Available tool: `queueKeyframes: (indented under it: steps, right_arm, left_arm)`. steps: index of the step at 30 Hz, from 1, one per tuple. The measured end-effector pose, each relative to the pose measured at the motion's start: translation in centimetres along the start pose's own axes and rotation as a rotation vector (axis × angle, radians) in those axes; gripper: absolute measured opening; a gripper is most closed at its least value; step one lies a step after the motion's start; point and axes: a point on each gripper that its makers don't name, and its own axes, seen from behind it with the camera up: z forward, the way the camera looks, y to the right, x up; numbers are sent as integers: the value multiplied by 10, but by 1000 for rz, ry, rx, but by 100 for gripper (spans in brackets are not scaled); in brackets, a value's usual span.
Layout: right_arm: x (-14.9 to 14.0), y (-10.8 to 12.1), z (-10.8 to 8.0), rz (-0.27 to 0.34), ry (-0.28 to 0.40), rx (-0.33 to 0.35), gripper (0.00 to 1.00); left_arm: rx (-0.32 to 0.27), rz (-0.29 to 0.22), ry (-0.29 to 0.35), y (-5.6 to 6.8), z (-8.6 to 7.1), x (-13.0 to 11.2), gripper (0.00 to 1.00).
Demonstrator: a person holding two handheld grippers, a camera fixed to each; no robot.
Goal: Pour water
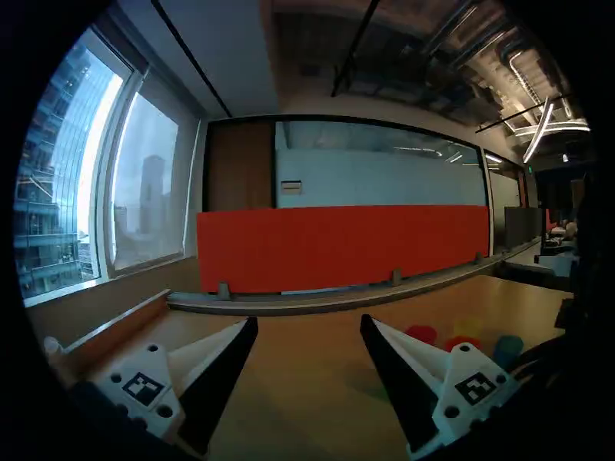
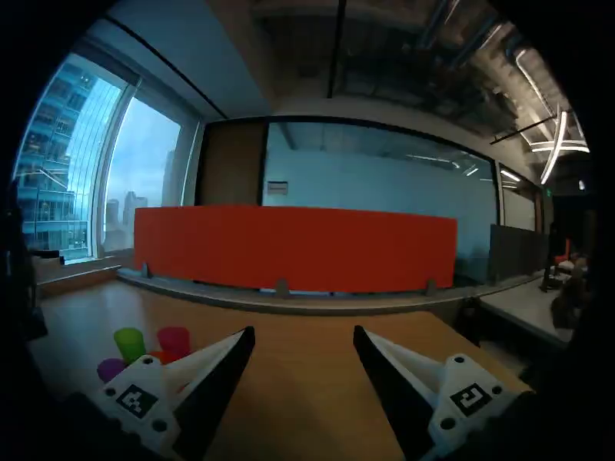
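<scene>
Fingers (image 1: 207, 361) of our left gripper (image 1: 307, 318) spread wide, holding nothing, over the counter (image 1: 307, 399). Our right gripper (image 2: 302, 329) gapes empty too, coloured cups (image 2: 174, 338) beside it.

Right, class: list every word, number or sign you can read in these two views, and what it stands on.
No text can be read here.
Wall sign: too small and blurred to read.
Square tags on the fingers: black-and-white patterns only, no letters or digits.
</scene>
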Motion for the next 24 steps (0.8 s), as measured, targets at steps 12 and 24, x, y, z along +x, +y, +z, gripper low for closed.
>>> queueKeyframes:
  steps: [12,24]
  right_arm:
    - [53,-7,9,6,3,55,99]
    - [62,-22,13,-14,-20,131,99]
  left_arm:
    - [-73,20,-18,13,32,40,99]
    - [-174,-9,-42,27,47,51,99]
